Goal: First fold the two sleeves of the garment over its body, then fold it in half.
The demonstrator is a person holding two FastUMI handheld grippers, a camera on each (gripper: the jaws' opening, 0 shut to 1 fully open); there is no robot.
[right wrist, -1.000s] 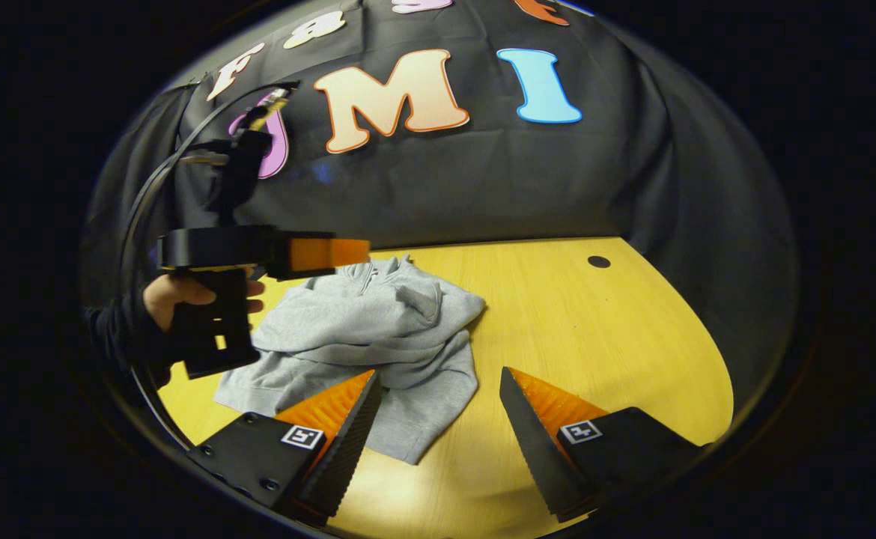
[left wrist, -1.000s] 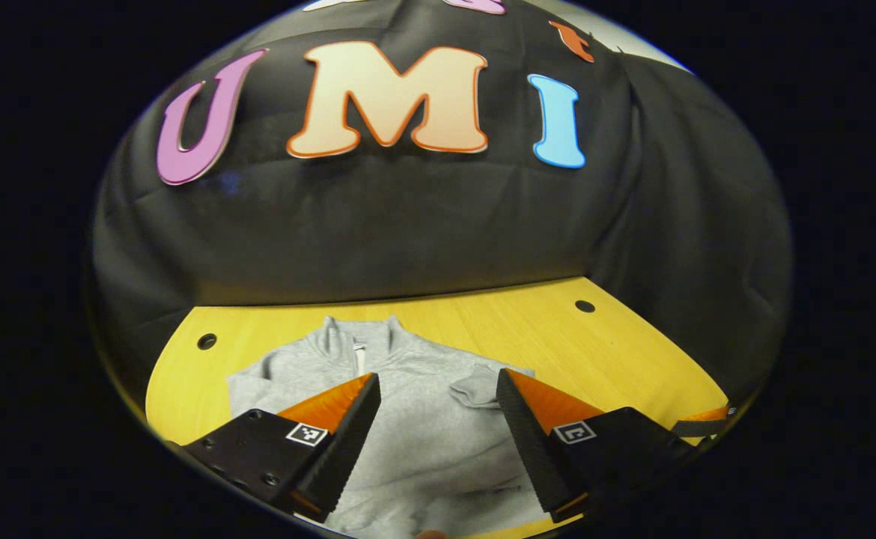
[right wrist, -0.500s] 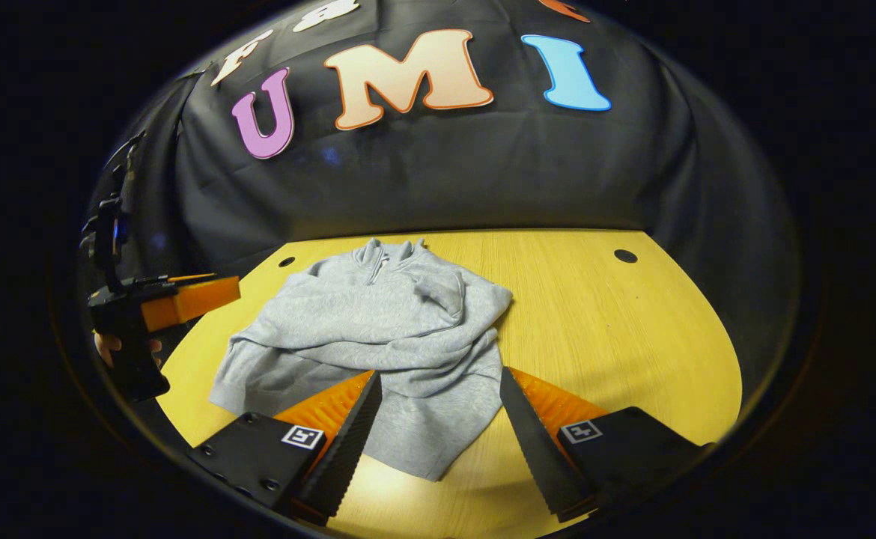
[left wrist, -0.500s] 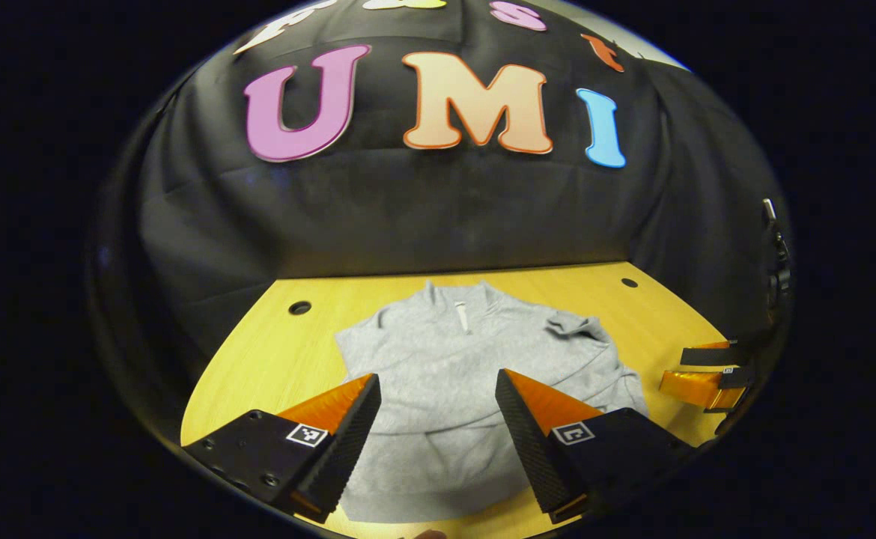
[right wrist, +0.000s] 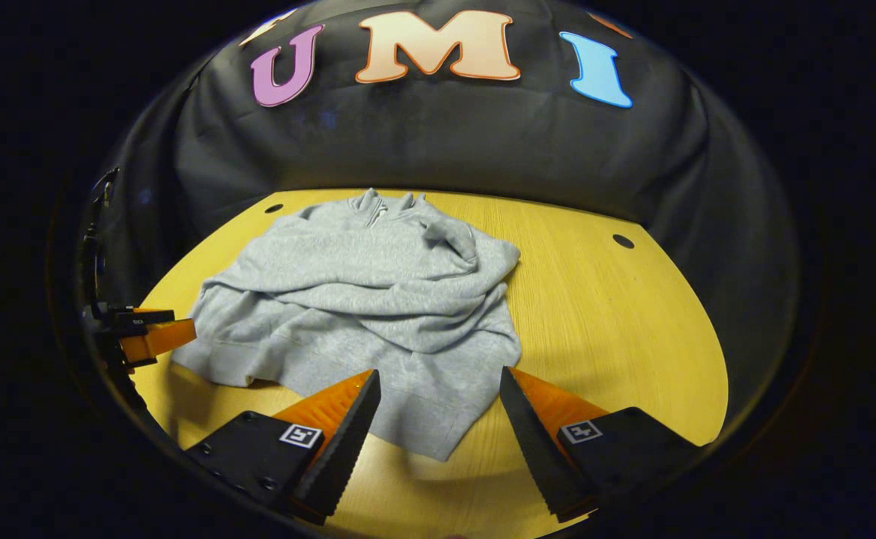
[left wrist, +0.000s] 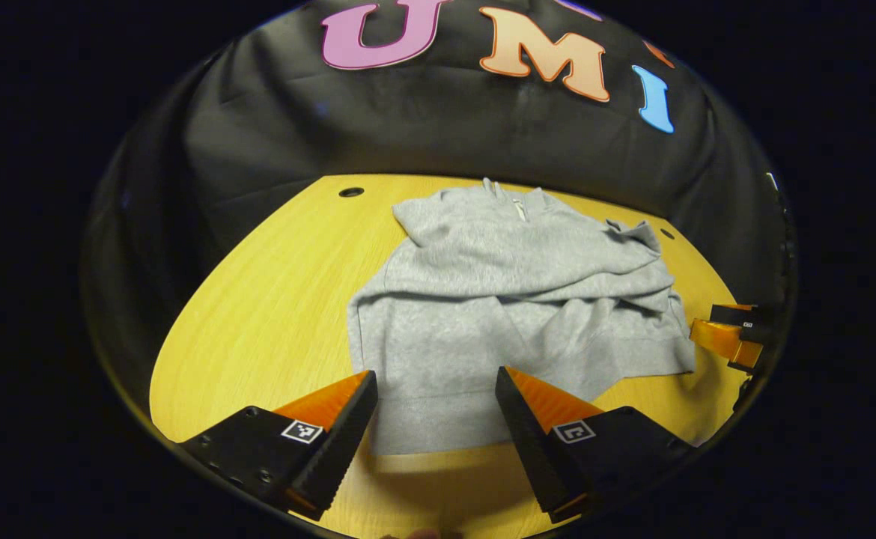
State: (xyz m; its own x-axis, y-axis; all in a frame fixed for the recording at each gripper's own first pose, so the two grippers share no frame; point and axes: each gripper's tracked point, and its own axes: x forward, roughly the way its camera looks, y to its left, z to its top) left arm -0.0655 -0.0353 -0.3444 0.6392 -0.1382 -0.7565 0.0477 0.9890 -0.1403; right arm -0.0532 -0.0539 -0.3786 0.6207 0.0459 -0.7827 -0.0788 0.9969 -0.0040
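Garment: a grey, soft-knit pullover with a short zip collar (left wrist: 513,299) is lying on the yellow wood-grain worktop (left wrist: 273,299), collar toward the far black cloth wall, hem toward the near edge.
Sleeves: both are lying folded across the body, crossing in rumpled bands over the chest; the right shoulder is bunching into a small peak.
Fold in half: not yet done; the hem is lying flat at the near side, one corner reaching out toward the right.
Left tool: the black-and-orange two-finger left tool (left wrist: 436,419) is hovering released, its jaws spread wide, framing the near hem without touching the cloth; in the right gripper view the left tool (right wrist: 155,337) is showing at the far left, just beside the pullover's (right wrist: 378,299) left hem.
Right tool: the black-and-orange right tool (right wrist: 438,419) is hovering released, jaws spread apart over the near right corner of the hem; in the left gripper view the right tool (left wrist: 726,337) is showing at the right edge, near the hem corner.
Worktop: its surface (right wrist: 610,329) is carrying two round dark holes near the far edge.
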